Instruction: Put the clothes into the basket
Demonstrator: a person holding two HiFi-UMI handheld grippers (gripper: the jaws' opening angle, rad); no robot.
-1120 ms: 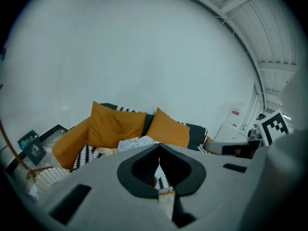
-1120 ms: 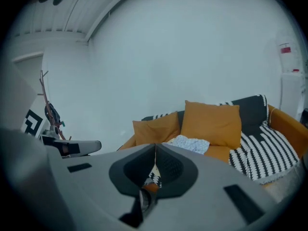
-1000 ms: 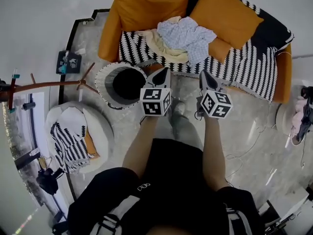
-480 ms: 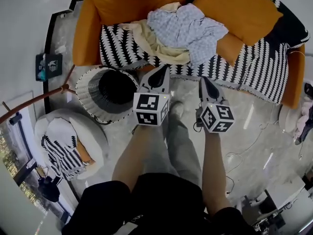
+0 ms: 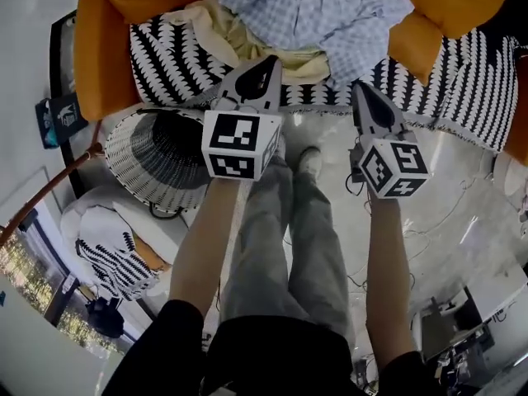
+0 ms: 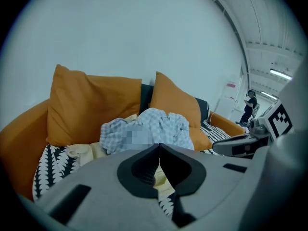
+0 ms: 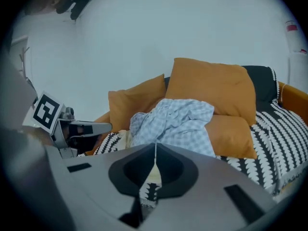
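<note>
Nearest the camera, the person's legs (image 5: 285, 246) in pale trousers stand on the glossy marble floor (image 5: 462, 221), one light shoe (image 5: 309, 162) showing between the two tools. Both bare forearms reach forward over the legs.

The left gripper (image 5: 269, 61) has its jaws pressed together with nothing between them; its own view shows the dark pads meeting in a thin line. The right gripper (image 5: 361, 87) is the same, jaws closed and empty. Both point at the front edge of the sofa, side by side and apart from each other.

Just left of the left gripper, the round woven basket (image 5: 165, 192) stands on the floor against the sofa front, its dark inside holding no clothes. Further left sits a white pouf (image 5: 91, 213) with a patterned cloth on it.

Beyond the jaw tips, the orange sofa (image 5: 99, 48) carries a black-and-white patterned throw (image 5: 165, 52). On the seat lies a crumpled blue checked garment (image 5: 313, 11), heaped partly over a cream garment (image 5: 206, 23) that spreads out to its left. Neither gripper touches them. Two orange cushions (image 6: 91, 105) lean behind the heap, and a plain white wall (image 6: 144, 32) rises beyond.
</note>
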